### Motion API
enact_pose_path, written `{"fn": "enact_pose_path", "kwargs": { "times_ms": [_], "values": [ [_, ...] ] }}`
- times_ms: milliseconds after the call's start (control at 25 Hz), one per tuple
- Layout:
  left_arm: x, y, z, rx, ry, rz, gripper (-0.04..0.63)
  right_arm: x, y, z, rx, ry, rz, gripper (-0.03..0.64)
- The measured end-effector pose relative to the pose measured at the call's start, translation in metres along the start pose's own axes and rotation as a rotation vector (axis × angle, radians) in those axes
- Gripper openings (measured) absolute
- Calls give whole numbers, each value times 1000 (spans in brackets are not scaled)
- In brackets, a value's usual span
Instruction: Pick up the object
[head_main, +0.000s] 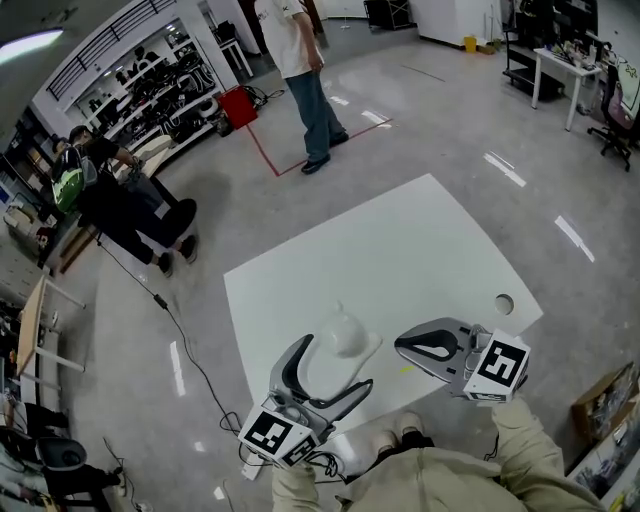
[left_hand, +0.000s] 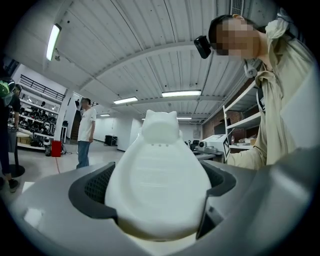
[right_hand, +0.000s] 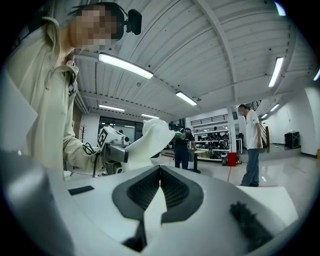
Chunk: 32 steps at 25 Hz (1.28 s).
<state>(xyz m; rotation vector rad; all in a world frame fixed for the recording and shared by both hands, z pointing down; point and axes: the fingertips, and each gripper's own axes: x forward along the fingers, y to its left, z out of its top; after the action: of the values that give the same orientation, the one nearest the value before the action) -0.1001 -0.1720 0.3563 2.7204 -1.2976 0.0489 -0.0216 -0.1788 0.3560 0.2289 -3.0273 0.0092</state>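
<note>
The object is a white, rounded plastic piece with two small ears on top (head_main: 343, 335). My left gripper (head_main: 337, 362) is shut on it, one dark jaw on each side, over the near part of the white table (head_main: 400, 250). In the left gripper view the white piece (left_hand: 157, 175) fills the gap between the jaws of the left gripper (left_hand: 156, 187). The right gripper view shows the white piece (right_hand: 150, 140) tilted, with the left gripper's marker cube behind it. My right gripper (head_main: 420, 346) hangs just to its right, shut and empty, its jaws (right_hand: 160, 172) pressed together.
A round hole (head_main: 503, 303) sits near the table's right edge. A person in a white shirt (head_main: 300, 80) stands beyond the table and another person (head_main: 120, 200) is at the left by shelves. A cable (head_main: 180, 330) runs across the floor; a cardboard box (head_main: 600, 400) is at the right.
</note>
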Motion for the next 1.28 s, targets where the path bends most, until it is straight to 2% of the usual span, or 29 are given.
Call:
{"fn": "enact_pose_path", "kwargs": {
  "times_ms": [160, 400, 800, 1040, 1280],
  "values": [
    [-11, -9, 8, 24, -20, -5, 523, -4, 9, 7, -18, -11, -16, 3],
    [-52, -33, 9, 52, -54, -21, 523, -10, 52, 12, -43, -14, -49, 3],
    [-136, -79, 7, 66, -52, -29, 523, -11, 143, 26, -58, -20, -63, 3],
    [-200, -112, -4, 83, -70, -32, 523, -7, 214, 24, -84, -32, -70, 3],
    [-246, -150, -9, 88, -52, -29, 523, -17, 271, 28, -79, -35, -63, 3]
  ]
}}
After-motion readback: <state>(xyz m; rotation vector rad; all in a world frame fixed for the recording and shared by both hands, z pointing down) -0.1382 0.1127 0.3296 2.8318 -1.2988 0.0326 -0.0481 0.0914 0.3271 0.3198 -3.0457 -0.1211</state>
